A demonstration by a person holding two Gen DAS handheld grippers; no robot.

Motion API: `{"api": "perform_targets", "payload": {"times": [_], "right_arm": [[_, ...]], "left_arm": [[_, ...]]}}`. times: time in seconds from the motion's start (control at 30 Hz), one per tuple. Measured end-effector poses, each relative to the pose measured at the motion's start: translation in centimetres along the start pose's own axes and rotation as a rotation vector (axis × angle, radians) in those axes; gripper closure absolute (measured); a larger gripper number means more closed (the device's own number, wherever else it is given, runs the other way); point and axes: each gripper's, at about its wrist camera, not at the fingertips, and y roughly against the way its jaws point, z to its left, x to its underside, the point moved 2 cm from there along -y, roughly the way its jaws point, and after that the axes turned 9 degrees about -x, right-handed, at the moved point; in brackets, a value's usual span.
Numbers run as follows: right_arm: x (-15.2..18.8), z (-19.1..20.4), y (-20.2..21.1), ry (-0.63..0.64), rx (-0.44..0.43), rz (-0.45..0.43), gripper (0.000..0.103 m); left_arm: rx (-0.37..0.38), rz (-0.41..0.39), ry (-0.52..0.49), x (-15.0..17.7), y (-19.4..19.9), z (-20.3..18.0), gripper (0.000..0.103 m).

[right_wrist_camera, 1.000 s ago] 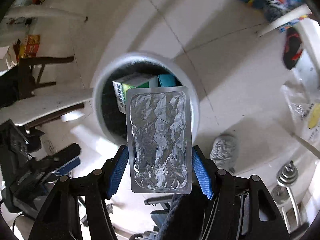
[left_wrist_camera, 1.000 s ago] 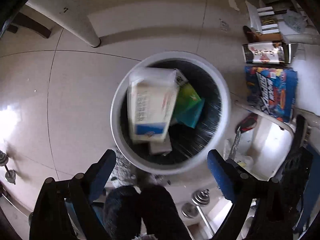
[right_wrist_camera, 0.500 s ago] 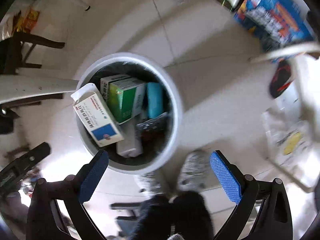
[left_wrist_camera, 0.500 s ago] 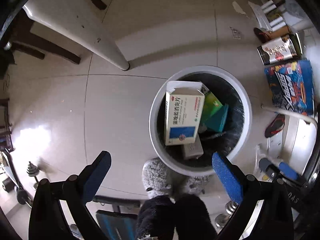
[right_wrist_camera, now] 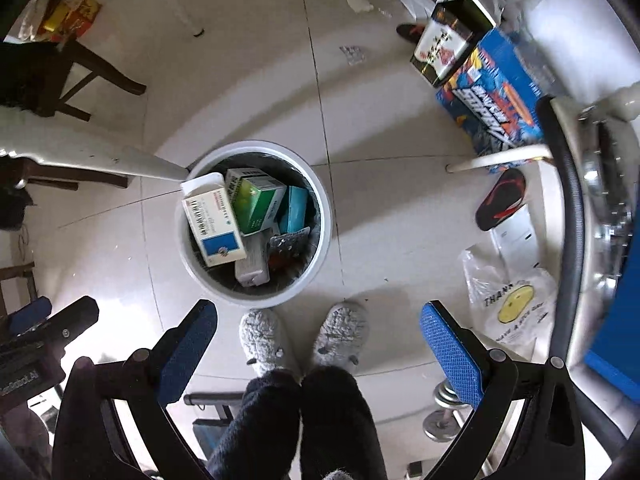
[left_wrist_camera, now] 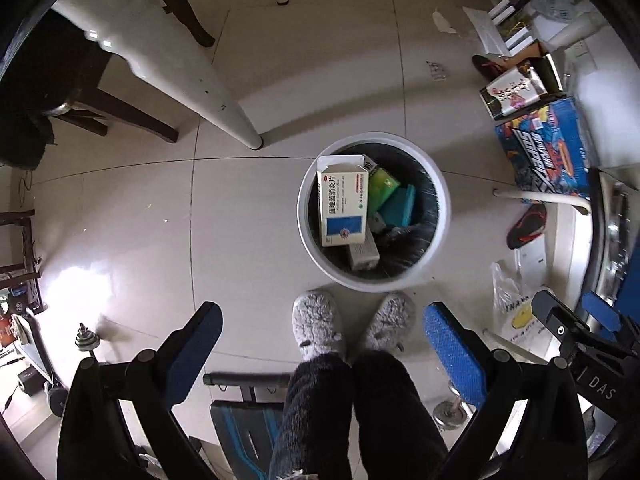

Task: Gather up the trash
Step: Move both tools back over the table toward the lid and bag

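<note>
- Left claw (left_wrist_camera: 322,344): blue pads spread wide apart, nothing between them; held high above the tiled floor (left_wrist_camera: 132,216), looking straight down.
- Right claw (right_wrist_camera: 318,342): pads likewise wide apart and empty, same downward look.
- White round trash bin (left_wrist_camera: 440,216) with a dark liner stands on the floor ahead of both claws, slightly right of centre for the left claw, left of centre for the right.
- Trash lies inside the bin. On top, a white medicine box with a blue panel (left_wrist_camera: 344,210), flap open; beside it a green box (right_wrist_camera: 256,202) and a teal box (right_wrist_camera: 294,210); a small grey-white box (right_wrist_camera: 252,264) is partly covered by the white one.
- A foil blister sheet (right_wrist_camera: 288,242) leans at the teal box's near end; in the left view it is only a dark blur.
- Bin floor hidden by the contents.
- Two grey fuzzy slippers (left_wrist_camera: 318,326) stand between the claws and the bin, just short of its rim; the dark trouser legs run out of frame below.
- A loose blister strip (right_wrist_camera: 352,54) lies on the floor far ahead, beyond the bin; details too small to read.
</note>
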Motion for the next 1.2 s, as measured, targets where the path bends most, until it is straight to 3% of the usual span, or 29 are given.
{"api": "perform_targets", "payload": {"times": [0.4, 0.77, 0.97, 1.2], "right_arm": [[4.2, 3.9, 15.0, 0.021, -0.04, -0.059, 0.0], [8.1, 8.3, 29.5, 0.037, -0.081, -0.111, 0.0], [7.3, 9.2, 34.6, -0.005, -0.142, -0.174, 0.0], [0.1, 8.5, 38.6, -0.075, -0.207, -0.271, 0.0]], "left_arm": [[0.018, -0.053, -0.033, 4.2, 13.8, 2.4, 0.0], [0.057, -0.164, -0.078, 6.5, 25.1, 5.0, 0.0], [0.07, -0.268, -0.038, 4.2, 30.0, 6.2, 0.0], [0.04, -0.416, 0.017, -3.7, 34.9, 5.9, 0.0]]}}
